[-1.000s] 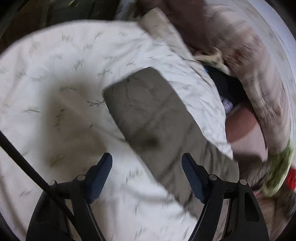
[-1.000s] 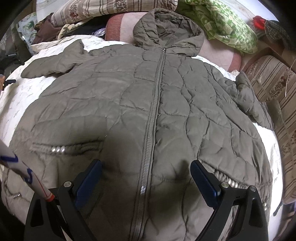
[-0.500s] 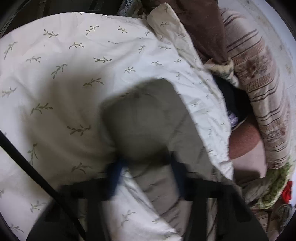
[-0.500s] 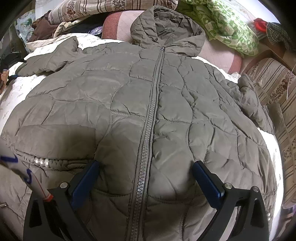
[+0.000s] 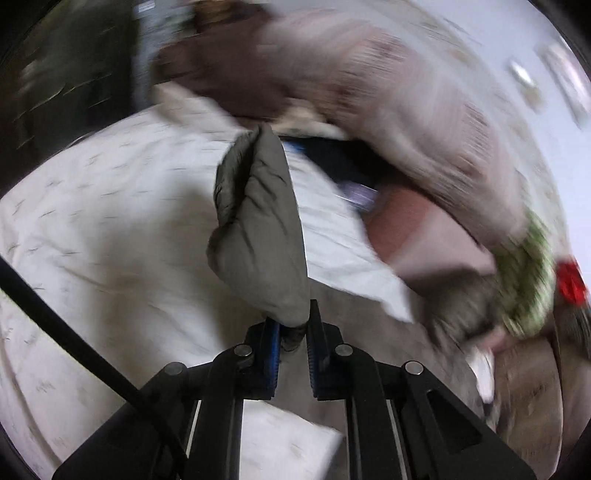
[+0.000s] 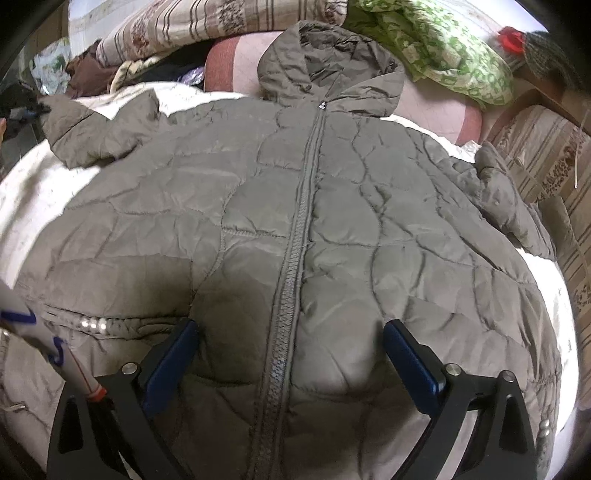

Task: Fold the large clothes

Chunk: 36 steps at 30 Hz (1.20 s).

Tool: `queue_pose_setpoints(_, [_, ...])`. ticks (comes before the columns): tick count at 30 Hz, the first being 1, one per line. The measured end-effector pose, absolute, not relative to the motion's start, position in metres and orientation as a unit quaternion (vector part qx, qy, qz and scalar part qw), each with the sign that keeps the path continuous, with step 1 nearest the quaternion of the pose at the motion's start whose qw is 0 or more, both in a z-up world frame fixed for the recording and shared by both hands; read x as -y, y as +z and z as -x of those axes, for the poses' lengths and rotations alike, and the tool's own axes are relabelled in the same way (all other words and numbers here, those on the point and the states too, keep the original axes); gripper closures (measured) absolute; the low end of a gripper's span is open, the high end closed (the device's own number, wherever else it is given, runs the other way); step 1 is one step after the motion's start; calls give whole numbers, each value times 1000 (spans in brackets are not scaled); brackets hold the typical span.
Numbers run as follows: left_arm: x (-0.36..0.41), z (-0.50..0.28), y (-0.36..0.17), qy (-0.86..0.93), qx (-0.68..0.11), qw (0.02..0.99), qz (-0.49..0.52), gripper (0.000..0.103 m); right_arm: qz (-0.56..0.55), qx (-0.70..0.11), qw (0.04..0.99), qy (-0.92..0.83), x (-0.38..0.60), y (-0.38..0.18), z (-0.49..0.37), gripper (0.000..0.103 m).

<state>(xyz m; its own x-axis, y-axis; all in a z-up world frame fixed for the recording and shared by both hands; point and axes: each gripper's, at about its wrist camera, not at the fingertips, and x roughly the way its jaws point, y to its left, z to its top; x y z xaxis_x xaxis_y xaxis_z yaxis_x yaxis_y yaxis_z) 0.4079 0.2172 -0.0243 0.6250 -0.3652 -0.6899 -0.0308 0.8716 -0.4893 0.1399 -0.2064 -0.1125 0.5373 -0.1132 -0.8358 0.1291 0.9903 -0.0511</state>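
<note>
A white leaf-print bedsheet [image 6: 33,192] carries an olive quilted hooded jacket [image 6: 258,221], laid flat, front up, zip [image 6: 295,240] closed, hood toward the piled pillows [image 6: 207,22]. Right gripper [image 6: 290,350]: fingers spread wide, straddling the zip low on the jacket front, blue pads [image 6: 410,360] at the fabric and gripping nothing. Left gripper [image 5: 293,332]: fingers drawn nearly together, pinching the end of the jacket's sleeve [image 5: 258,225], which rises off the sheet.
</note>
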Motion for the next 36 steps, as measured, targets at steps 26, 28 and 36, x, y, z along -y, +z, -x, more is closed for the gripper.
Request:
queue_pose_setpoints(26, [-42,-255,-84,-225,-438,864,107,35,-104,-468,875,-61,258,-65,-163,2])
queue_pose_setpoints(28, [-58,-258,-73,-202,-415,880,111,35,-122,-464,877,-39,245,-67,-191,2])
queue_pose_setpoints(36, [-161,-274,-59,-60,-369,908,191,35,-217,-490,843,32,184,-106,-316,2])
